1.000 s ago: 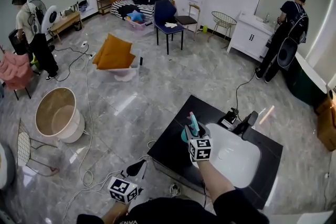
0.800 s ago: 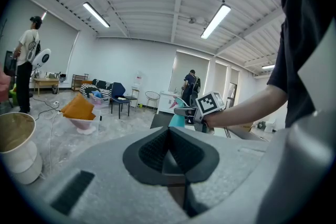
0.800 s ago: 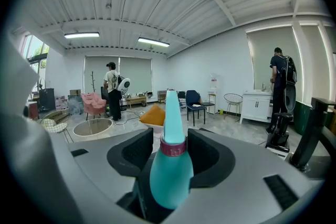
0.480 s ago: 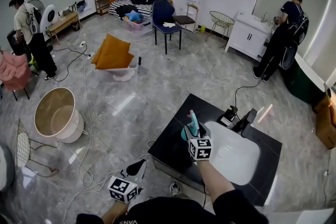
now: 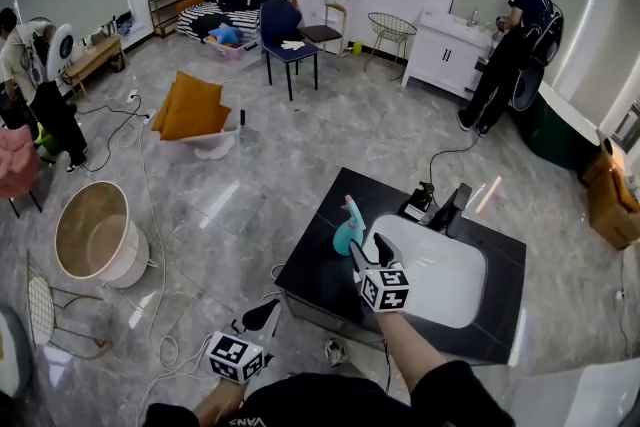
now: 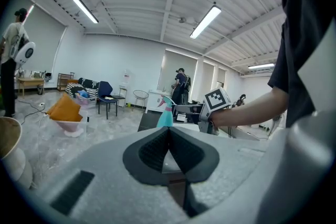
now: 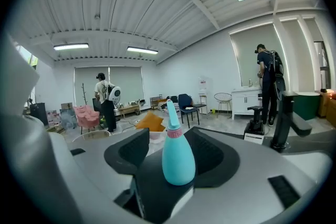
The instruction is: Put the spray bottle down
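Observation:
The teal spray bottle (image 5: 347, 227) with a pink collar stands upright on the black counter (image 5: 318, 267), left of the sink. My right gripper (image 5: 370, 250) is just behind it. Its jaws have just been opening and now stand wide, with the bottle (image 7: 177, 157) in line with the gap and neither pad touching it. My left gripper (image 5: 262, 318) hangs low beside the counter, over the floor. Its jaws (image 6: 169, 131) meet with nothing between them. In the left gripper view the bottle (image 6: 165, 114) shows far ahead, in front of the right hand.
A white sink basin (image 5: 432, 277) is set in the counter, with a black faucet (image 5: 453, 206) and a small black device (image 5: 419, 205) behind it. Cables (image 5: 160, 335) trail over the floor on the left near a round tub (image 5: 95, 237). A person (image 5: 510, 45) stands at a far cabinet.
My right gripper let go of the spray bottle and drew back toward me. The bottle stays standing on the counter. The left gripper has hardly moved.

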Motion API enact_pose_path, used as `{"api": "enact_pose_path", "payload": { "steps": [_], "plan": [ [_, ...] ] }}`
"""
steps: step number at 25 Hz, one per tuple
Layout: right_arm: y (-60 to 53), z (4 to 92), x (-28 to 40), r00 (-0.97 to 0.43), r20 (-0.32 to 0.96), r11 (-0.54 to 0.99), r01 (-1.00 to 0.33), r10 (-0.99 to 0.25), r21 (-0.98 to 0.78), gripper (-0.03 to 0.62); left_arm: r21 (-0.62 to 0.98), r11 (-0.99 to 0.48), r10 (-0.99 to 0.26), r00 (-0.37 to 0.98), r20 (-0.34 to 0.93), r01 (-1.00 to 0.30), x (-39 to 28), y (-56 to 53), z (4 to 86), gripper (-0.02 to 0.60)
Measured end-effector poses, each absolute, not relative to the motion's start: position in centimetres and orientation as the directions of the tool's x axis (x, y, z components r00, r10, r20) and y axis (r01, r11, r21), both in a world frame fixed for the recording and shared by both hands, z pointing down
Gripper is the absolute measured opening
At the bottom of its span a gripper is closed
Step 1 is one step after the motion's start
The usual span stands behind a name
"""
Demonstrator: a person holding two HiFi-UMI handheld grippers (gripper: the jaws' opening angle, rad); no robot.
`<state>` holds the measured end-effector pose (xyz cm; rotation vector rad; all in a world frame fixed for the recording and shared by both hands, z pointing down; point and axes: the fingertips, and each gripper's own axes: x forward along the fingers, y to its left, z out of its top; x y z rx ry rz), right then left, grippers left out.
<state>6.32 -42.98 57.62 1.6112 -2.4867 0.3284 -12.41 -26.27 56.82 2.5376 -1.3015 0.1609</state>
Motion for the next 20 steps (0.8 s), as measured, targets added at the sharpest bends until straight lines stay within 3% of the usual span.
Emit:
{"api": "enact_pose_path", "payload": {
  "steps": [7, 18, 20],
  "plan": [
    [-36.8, 55.4, 7.7, -0.367, 0.225, 0.354, -0.930, -0.903, -0.099, 0.221, 0.200, -0.643, -0.702, 0.673, 0.233, -0.739, -11.2, -24.2, 57.1, 0.011],
    [-26.7, 54.4, 8.0, -0.282, 0.195, 0.273, -0.959, -0.940, -0.069, 0.016, 0.196, -0.728, -0.621, 0.753, 0.218, -0.657, -10.0, -20.7, 57.0, 0.011],
    [-25.2, 54.4, 7.9, -0.271, 0.189, 0.260, -0.962, -0.944, -0.082, 0.002, 0.195, -0.735, -0.614, 0.760, 0.213, -0.649, -10.0, -20.1, 56.9, 0.011]
  ]
}}
